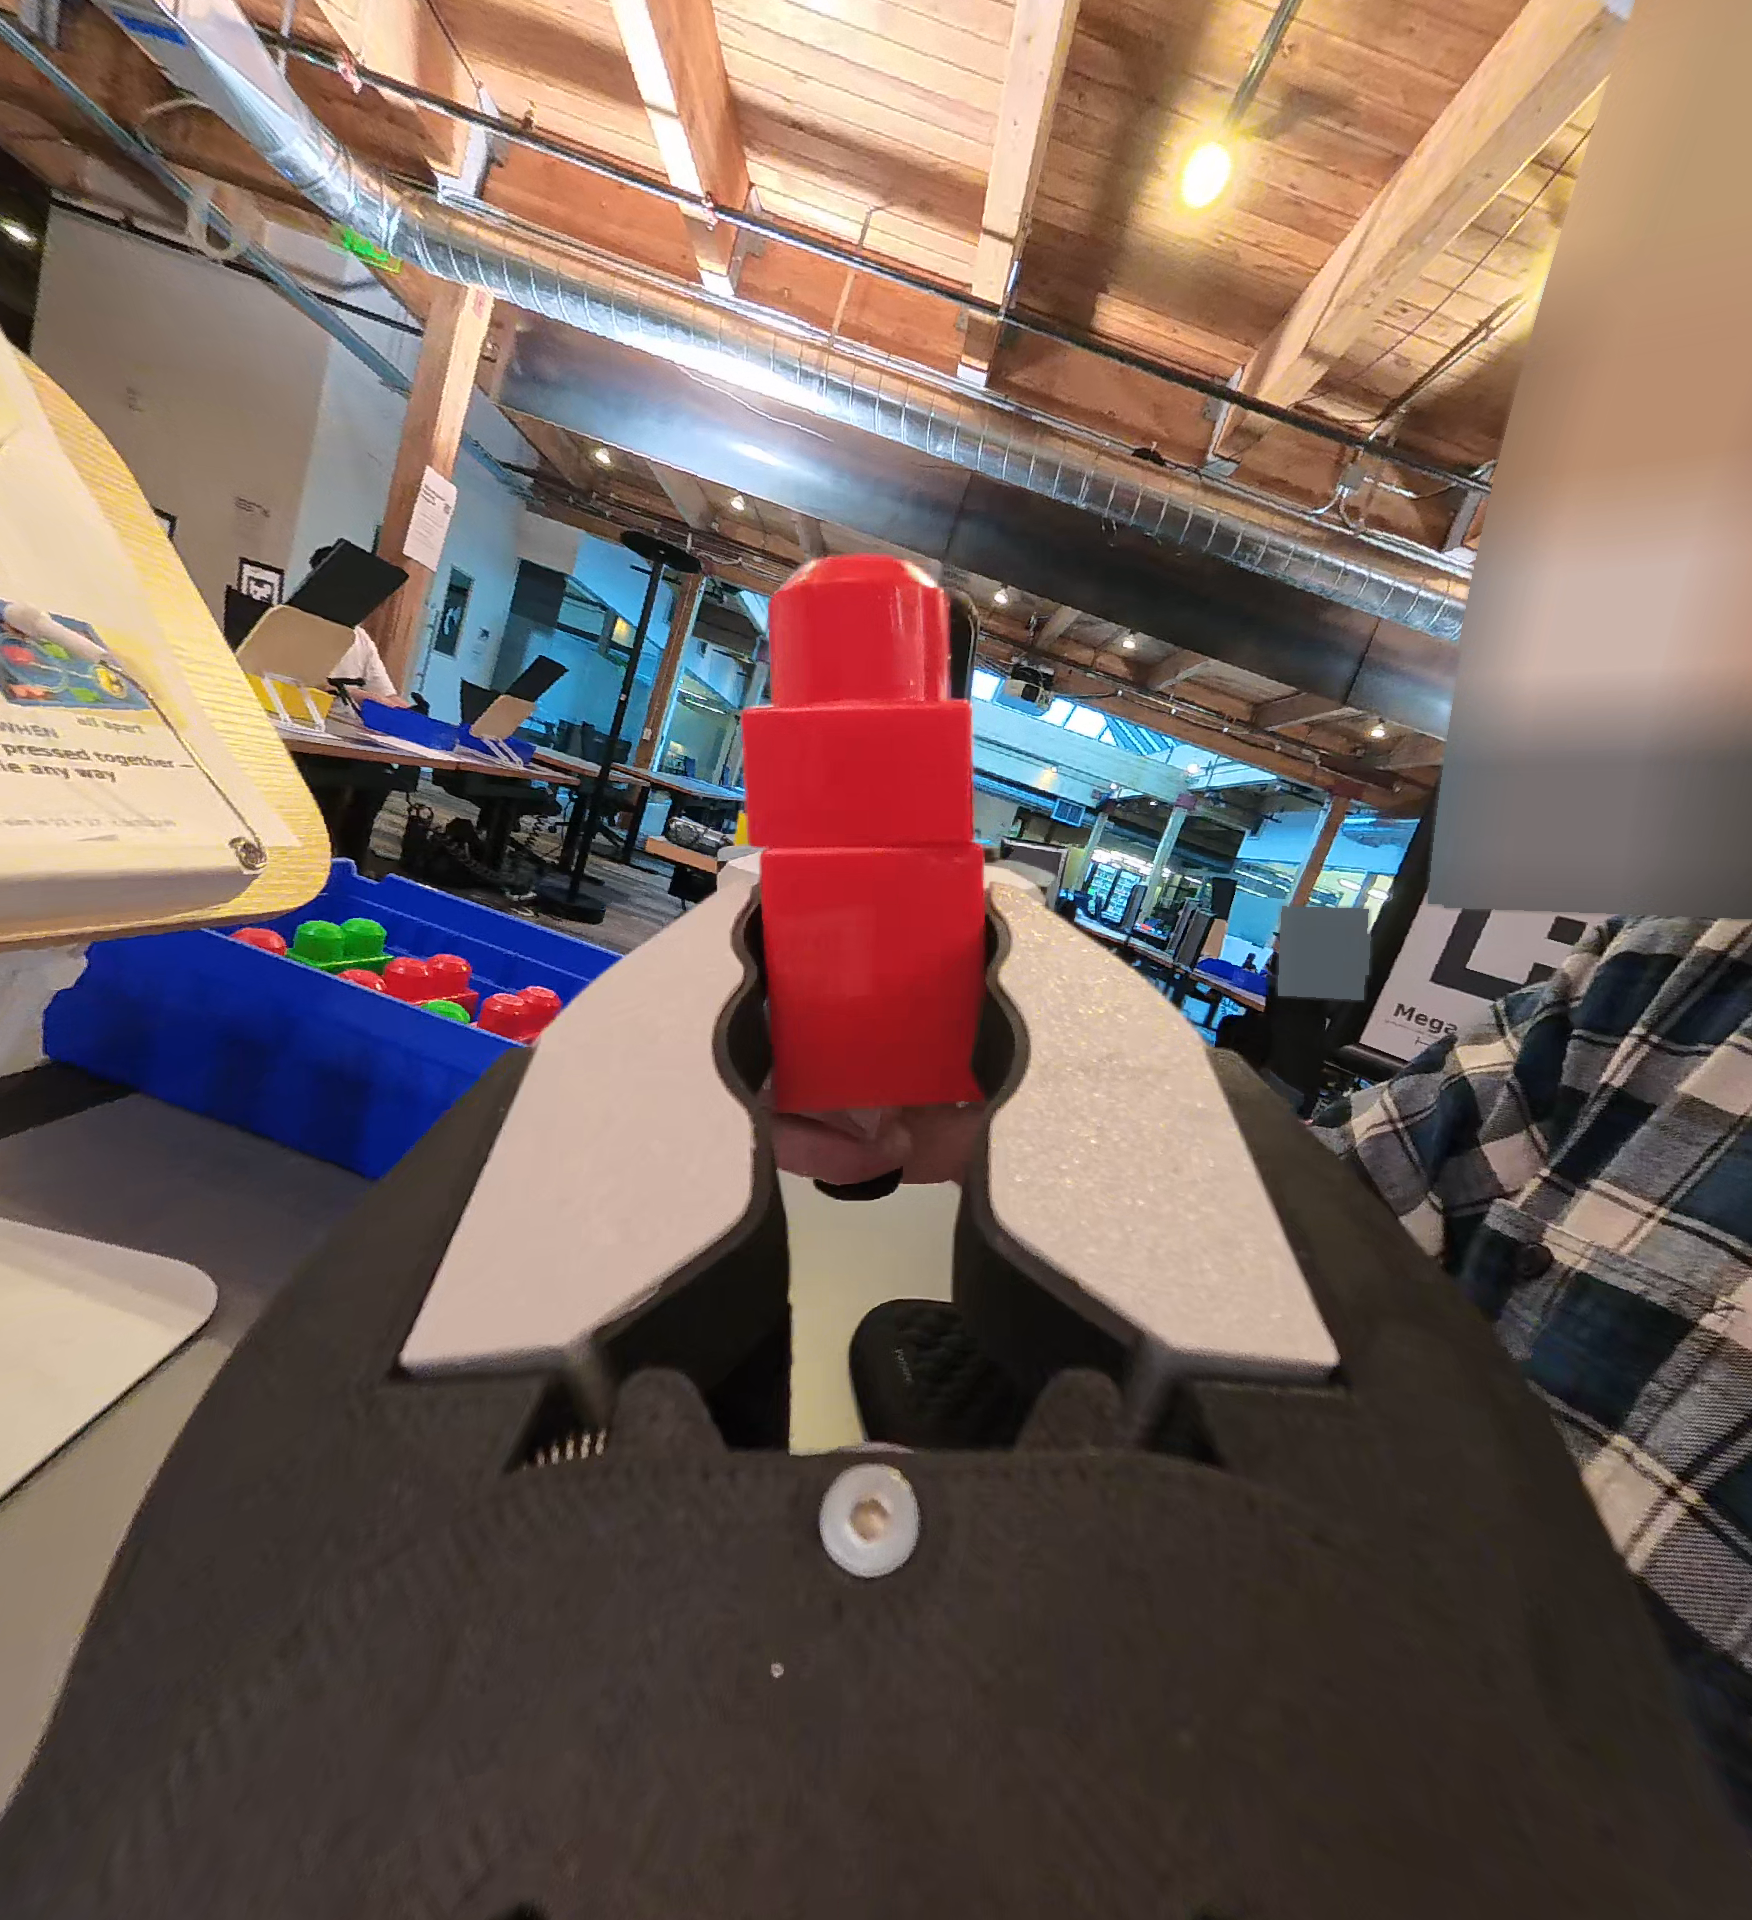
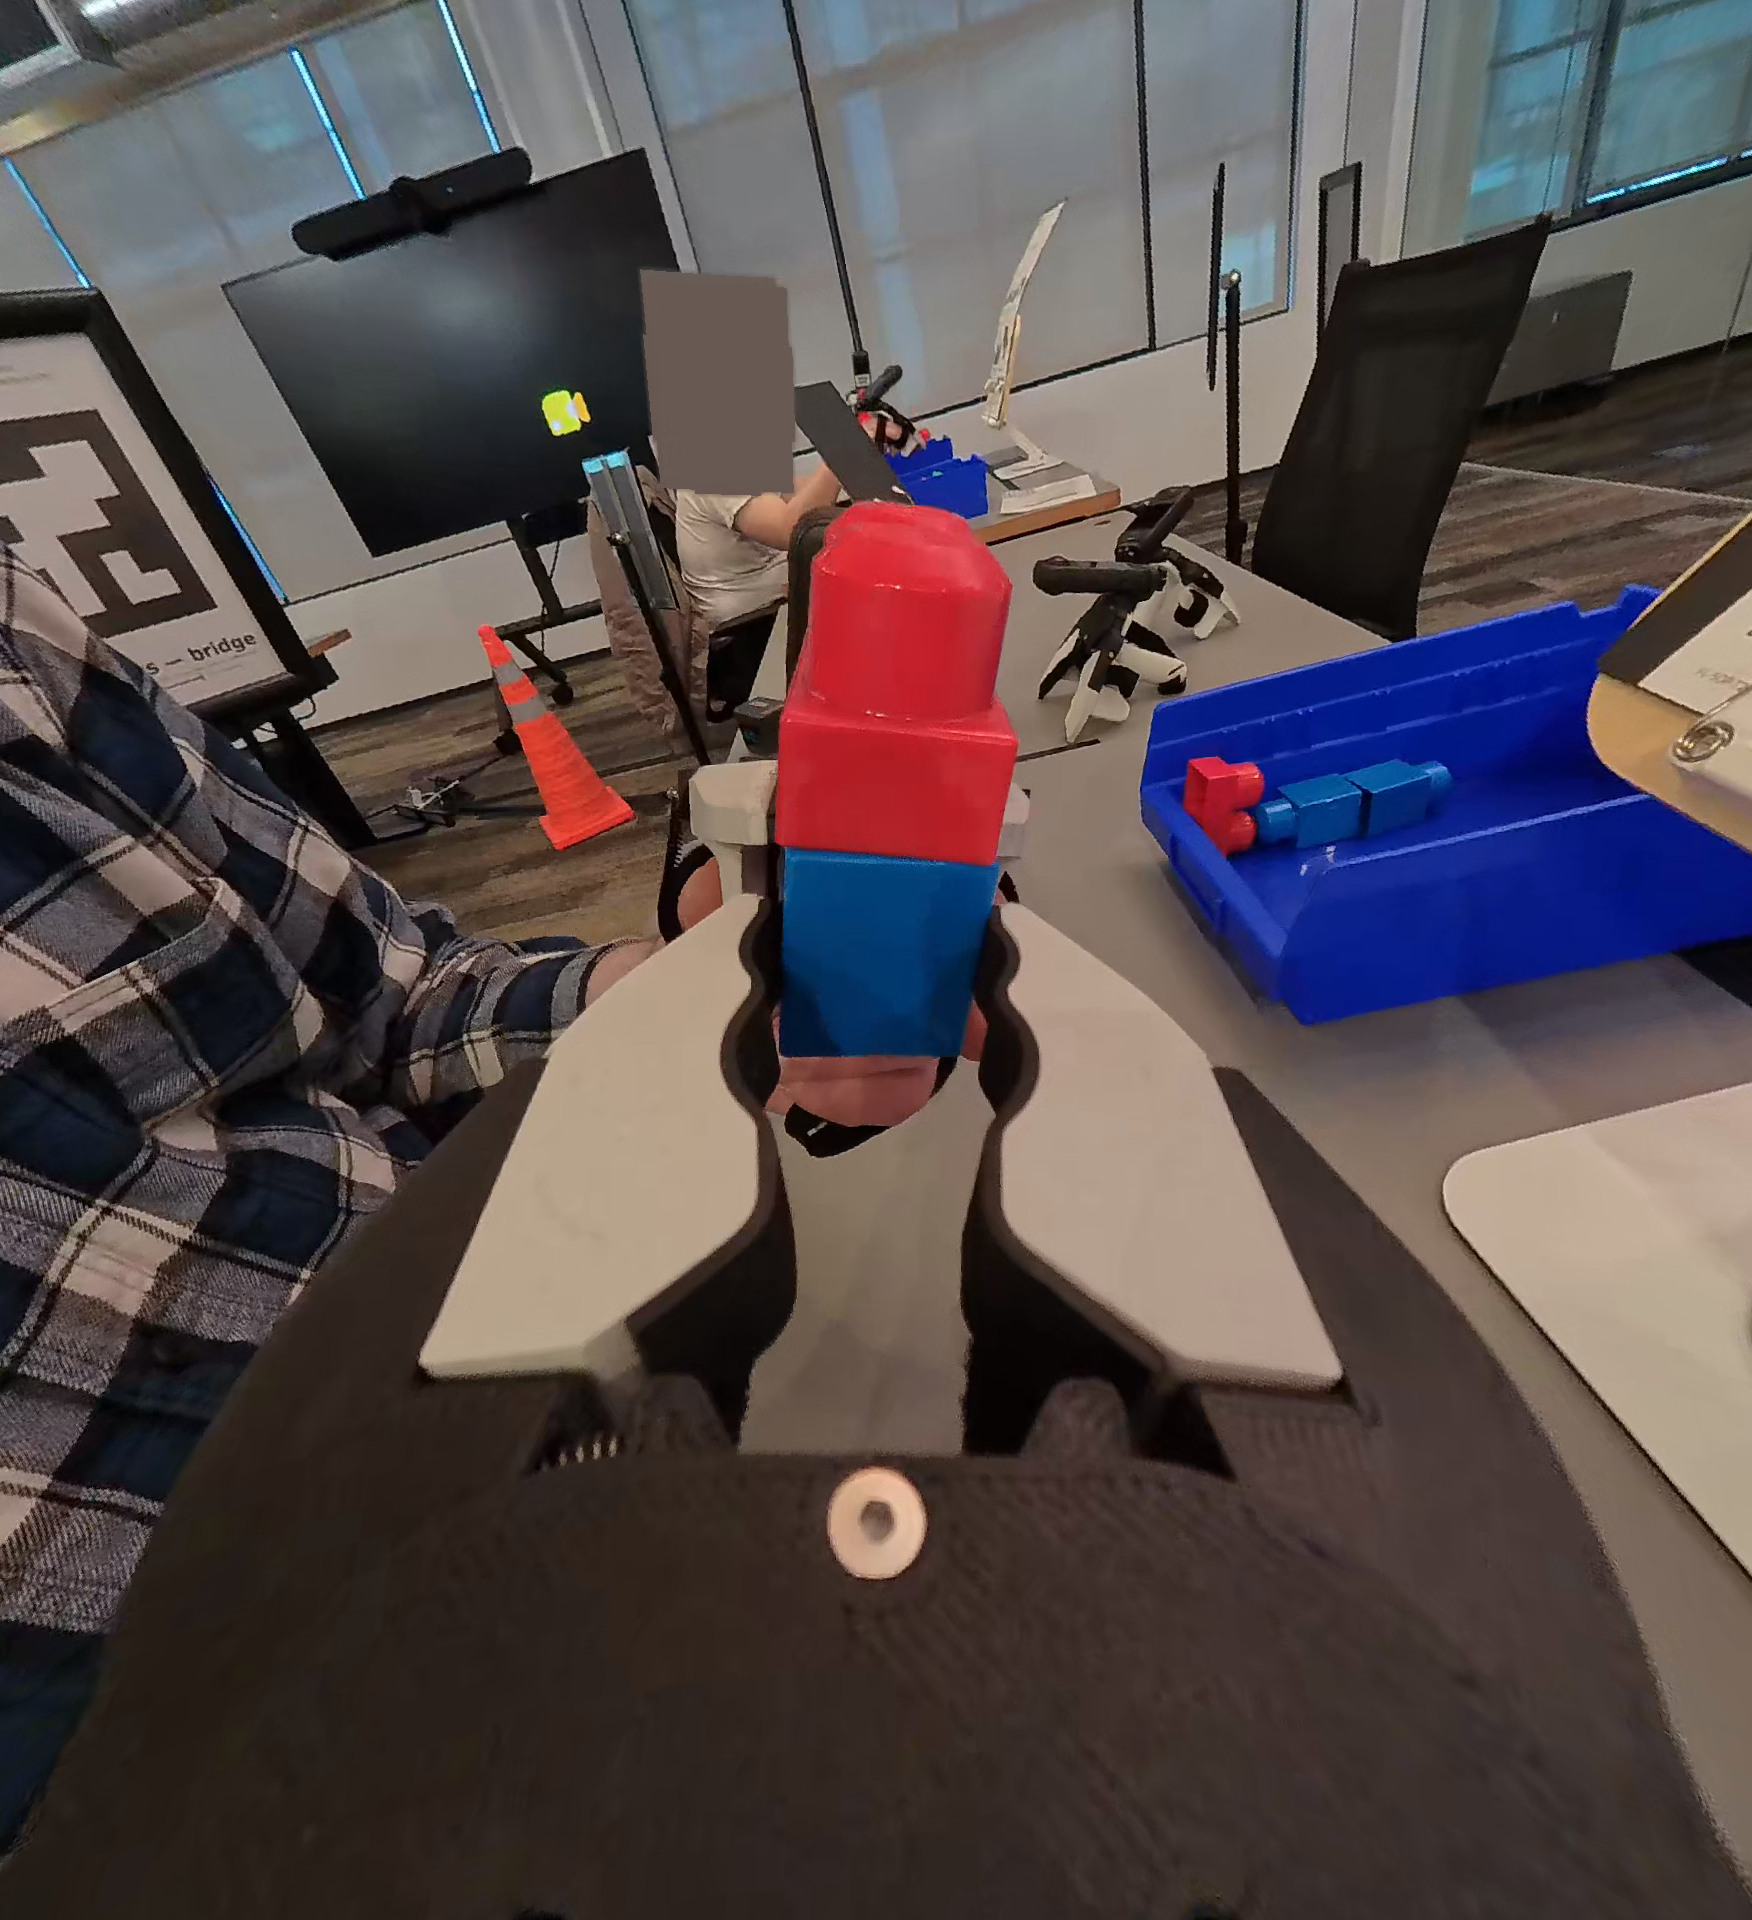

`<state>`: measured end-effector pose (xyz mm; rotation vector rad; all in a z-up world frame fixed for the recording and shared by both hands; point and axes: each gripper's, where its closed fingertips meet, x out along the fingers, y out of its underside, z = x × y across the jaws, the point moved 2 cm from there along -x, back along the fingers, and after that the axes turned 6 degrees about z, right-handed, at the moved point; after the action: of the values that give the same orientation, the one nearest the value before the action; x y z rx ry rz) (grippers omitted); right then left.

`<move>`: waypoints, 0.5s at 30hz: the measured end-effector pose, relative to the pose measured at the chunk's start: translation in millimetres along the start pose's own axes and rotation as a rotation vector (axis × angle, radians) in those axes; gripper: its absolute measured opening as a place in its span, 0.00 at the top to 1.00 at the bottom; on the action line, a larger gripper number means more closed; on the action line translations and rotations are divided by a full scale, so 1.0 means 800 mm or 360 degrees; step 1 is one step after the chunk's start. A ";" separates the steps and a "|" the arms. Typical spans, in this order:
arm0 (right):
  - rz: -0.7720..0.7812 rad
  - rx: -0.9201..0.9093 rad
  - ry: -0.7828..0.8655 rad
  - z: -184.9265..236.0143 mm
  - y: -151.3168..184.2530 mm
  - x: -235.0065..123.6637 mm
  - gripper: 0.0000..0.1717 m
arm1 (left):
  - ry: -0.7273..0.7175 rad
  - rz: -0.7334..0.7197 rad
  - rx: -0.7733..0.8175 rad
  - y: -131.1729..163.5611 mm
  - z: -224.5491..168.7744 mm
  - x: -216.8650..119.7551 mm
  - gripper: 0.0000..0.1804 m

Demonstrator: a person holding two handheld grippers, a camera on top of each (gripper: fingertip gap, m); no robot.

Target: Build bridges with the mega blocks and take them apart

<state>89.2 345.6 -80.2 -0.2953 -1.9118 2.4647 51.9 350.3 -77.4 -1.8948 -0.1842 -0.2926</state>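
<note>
In the left wrist view my left gripper [image 1: 872, 914] is shut on a red mega block [image 1: 872, 977], with both pads pressed on its sides. A second red block [image 1: 856, 774] with a round stud sits on top of it. In the right wrist view my right gripper [image 2: 882, 925] is shut on a blue mega block [image 2: 882, 951]. This block carries a red block [image 2: 898, 779] with a stud on top. The left gripper's pale fingertips [image 2: 721, 816] show just behind that red block. Both grippers hold the blocks up in the air, facing each other.
A blue bin [image 1: 228, 1039] holds red and green blocks. Another blue bin [image 2: 1474, 935] on the grey table [image 2: 1163, 1039] holds a joined red and blue piece [image 2: 1308, 805]. An instruction board [image 1: 72, 675] stands on a white base [image 2: 1630, 1247]. A person's plaid sleeve [image 2: 124, 935] is close by.
</note>
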 end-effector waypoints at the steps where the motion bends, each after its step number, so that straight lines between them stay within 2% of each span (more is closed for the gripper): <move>1: 0.0007 0.0000 0.0003 0.000 0.001 0.000 0.79 | 0.0003 -0.0004 -0.0008 0.001 0.000 0.000 0.80; 10: -0.0005 0.0002 0.0062 -0.002 0.001 0.000 0.79 | -0.0102 0.0039 0.0081 0.001 0.003 0.000 0.80; 14: 0.0003 -0.0062 0.0074 -0.002 -0.001 0.004 0.78 | -0.0048 -0.0011 0.0040 -0.001 0.002 -0.004 0.81; 15: -0.0002 -0.0067 0.0059 -0.003 -0.004 0.001 0.74 | -0.0045 0.0002 0.0033 0.001 0.003 -0.004 0.80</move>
<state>88.3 348.5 -78.0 -0.3380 -1.9509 2.4033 49.2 352.7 -79.8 -1.8793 -0.2042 -0.2625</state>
